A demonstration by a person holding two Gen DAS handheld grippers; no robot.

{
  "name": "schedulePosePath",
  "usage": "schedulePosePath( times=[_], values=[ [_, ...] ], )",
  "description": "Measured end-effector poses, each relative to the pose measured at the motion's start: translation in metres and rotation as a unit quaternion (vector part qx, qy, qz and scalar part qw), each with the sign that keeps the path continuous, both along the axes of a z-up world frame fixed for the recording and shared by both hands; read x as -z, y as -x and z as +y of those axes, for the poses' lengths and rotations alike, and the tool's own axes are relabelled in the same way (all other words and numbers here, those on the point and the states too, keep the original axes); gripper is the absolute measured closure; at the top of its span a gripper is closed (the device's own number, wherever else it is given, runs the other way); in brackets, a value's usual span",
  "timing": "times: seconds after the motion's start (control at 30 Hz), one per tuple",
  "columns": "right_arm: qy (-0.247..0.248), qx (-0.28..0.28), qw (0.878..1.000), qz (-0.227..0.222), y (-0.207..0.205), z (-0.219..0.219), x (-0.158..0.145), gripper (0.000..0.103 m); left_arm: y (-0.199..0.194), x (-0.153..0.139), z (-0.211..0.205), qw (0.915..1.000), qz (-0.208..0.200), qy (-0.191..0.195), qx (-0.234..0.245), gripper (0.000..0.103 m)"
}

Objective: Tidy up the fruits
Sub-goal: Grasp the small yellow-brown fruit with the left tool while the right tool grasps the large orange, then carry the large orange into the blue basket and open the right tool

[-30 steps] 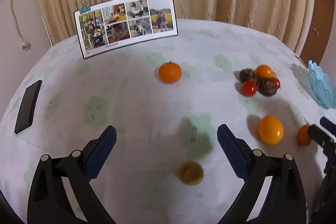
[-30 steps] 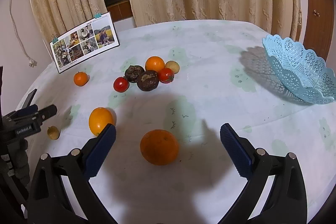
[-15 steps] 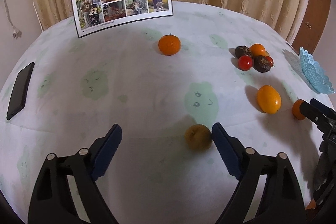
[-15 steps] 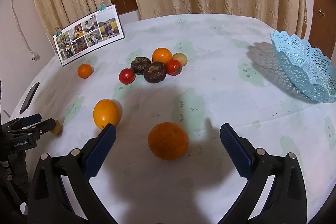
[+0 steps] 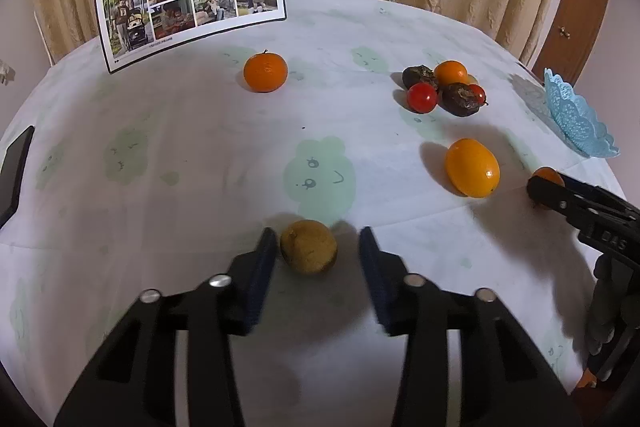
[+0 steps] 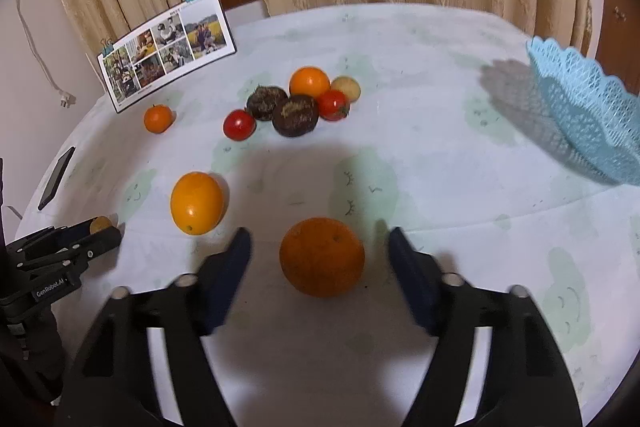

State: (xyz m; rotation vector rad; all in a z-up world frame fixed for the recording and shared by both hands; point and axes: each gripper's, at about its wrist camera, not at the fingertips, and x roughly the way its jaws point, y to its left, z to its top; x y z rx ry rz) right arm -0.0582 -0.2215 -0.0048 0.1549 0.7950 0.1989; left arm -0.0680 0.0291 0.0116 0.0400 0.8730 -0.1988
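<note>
Two grasps underway: left hand-held gripper (image 5: 318, 247) closing around small brownish-yellow round fruit (image 5: 308, 246), right hand-held gripper (image 6: 320, 251) closing around large orange (image 6: 322, 256), neither pinched yet; next, lift both toward light-blue lace-pattern plastic basket (image 6: 592, 115) far right.

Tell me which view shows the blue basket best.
The right wrist view: the basket shows its lattice wall, scalloped rim and some of the inside at the right edge. The left wrist view catches only a thin edge-on sliver at far right.
</note>
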Motion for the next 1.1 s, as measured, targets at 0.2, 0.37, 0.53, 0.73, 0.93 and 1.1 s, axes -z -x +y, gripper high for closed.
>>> schedulePosePath(
  times=[0.2, 0.37, 0.53, 0.73, 0.93, 1.1],
  values=[
    [0.013, -0.002, 1.0, 0.007, 0.0, 0.002, 0.002, 0.062, 0.002, -0.002, -0.002, 1.0, 0.002, 0.003, 0.007, 0.075],
    [0.003, 0.009, 1.0, 0.003, 0.001, -0.006, 0.0, 0.062, 0.003, -0.012, -0.007, 0.9999, -0.011, 0.002, 0.013, 0.075],
    [-0.009, 0.05, 0.998, -0.022, 0.004, -0.033, -0.016, 0.062, -0.001, -0.024, -0.014, 0.9995, -0.027, 0.002, 0.016, 0.075],
    [-0.02, 0.134, 0.988, -0.076, 0.011, -0.093, -0.046, 0.062, -0.006, -0.039, -0.034, 0.9985, -0.045, 0.0, 0.031, 0.075],
    [-0.026, 0.223, 0.968, -0.11, 0.019, -0.156, -0.06, 0.062, -0.01, -0.048, -0.059, 0.997, -0.054, -0.008, 0.054, 0.075],
    [-0.016, 0.272, 0.956, -0.108, 0.015, -0.198, -0.054, 0.062, -0.011, -0.055, -0.078, 0.9955, -0.061, -0.01, 0.071, 0.075]
  ],
)
